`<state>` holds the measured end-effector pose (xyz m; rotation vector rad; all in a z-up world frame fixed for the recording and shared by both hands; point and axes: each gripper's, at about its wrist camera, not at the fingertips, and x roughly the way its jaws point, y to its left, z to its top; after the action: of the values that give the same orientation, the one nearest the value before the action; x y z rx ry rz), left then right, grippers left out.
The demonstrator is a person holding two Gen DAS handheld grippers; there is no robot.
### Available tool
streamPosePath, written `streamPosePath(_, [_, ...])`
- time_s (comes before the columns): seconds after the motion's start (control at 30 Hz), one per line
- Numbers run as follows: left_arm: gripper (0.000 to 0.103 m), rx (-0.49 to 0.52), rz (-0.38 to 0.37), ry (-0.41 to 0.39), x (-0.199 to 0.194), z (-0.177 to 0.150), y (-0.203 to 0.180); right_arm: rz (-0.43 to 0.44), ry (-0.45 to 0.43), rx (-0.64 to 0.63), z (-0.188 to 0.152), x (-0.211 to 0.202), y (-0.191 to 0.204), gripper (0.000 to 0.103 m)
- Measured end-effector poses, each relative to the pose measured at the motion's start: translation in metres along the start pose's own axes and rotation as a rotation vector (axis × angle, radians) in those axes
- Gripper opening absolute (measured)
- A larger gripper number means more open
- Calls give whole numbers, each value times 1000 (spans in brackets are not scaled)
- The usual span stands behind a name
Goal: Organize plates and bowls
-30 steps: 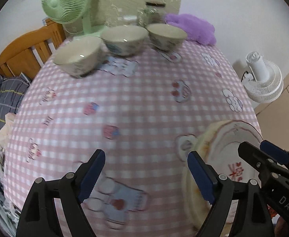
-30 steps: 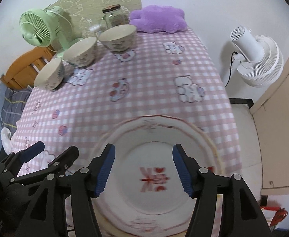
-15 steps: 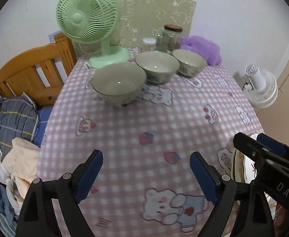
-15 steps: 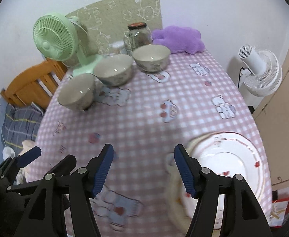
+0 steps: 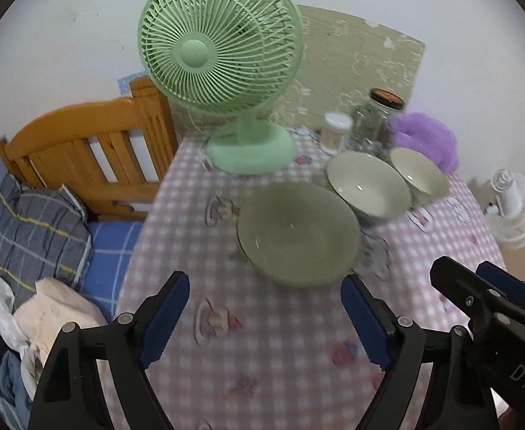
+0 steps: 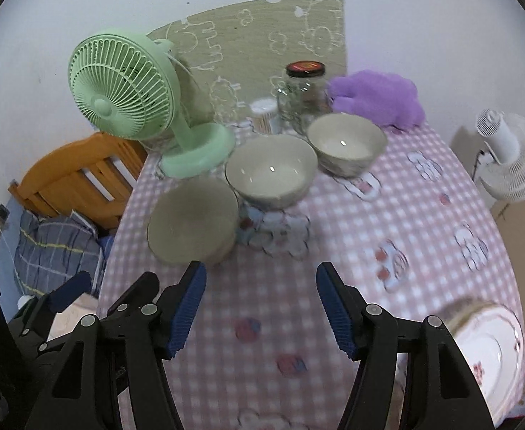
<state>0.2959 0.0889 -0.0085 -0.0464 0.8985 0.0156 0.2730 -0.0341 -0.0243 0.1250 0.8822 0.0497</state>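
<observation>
Three pale bowls stand in a row on the pink checked tablecloth (image 5: pixel 262 358): a near bowl (image 5: pixel 298 234), a middle bowl (image 5: pixel 368 184) and a far bowl (image 5: pixel 420 172). In the right wrist view they are the left bowl (image 6: pixel 192 220), the middle bowl (image 6: pixel 271 173) and the right bowl (image 6: pixel 346 143). A white plate with red marks (image 6: pixel 484 351) lies at the table's near right edge. My left gripper (image 5: pixel 266 319) is open and empty, just short of the near bowl. My right gripper (image 6: pixel 260 308) is open and empty, over the cloth in front of the bowls.
A green desk fan (image 5: pixel 223 53) stands at the table's back left. A glass jar (image 6: pixel 303 96), a small white-lidded pot (image 6: pixel 262 114) and a purple plush (image 6: pixel 380 98) sit behind the bowls. A wooden bed frame (image 5: pixel 83 143) is left; a white floor fan (image 6: pixel 509 157) right.
Both grippers have moved away from the plate and forward-left toward the bowls. The near bowl is now close in front of the left gripper. Both stay open.
</observation>
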Motion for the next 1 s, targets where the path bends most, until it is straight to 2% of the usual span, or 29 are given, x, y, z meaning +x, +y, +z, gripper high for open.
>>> streamPosePath(0.2, [83, 8, 33, -32, 30, 21, 7, -26, -21, 17, 26, 36, 11, 67])
streamPosePath(0.33, [77, 12, 40, -5, 58, 28, 10, -51, -12, 2, 37, 67, 19, 67])
streamPosePath(0.43, [67, 17, 29, 20, 78, 30, 11, -50, 3, -4, 40, 88, 22, 56])
streamPosePath(0.53, [63, 26, 21, 39, 91, 28, 10, -43, 34, 6, 41, 107, 23, 48])
streamPosePath(0.6, [57, 26, 14, 55, 96, 27, 11, -33, 53, 6, 41, 115, 24, 43])
streamPosePath(0.73, [34, 19, 10, 78, 106, 27, 12, -38, 83, -16, 40, 129, 28, 26])
streamPosePath(0.77, [26, 17, 17, 76, 107, 27, 13, -36, 88, -15, 40, 132, 29, 18])
streamPosePath(0.8, [23, 16, 29, 80, 110, 27, 15, -41, 90, -20, 40, 134, 30, 11])
streamPosePath(0.87, [12, 12, 26, 98, 114, 27, 15, -55, 81, -34, 40, 134, 32, 10])
streamPosePath(1.0, [12, 31, 34, 97, 115, 26, 13, -81, 71, -80, 39, 135, 39, 10])
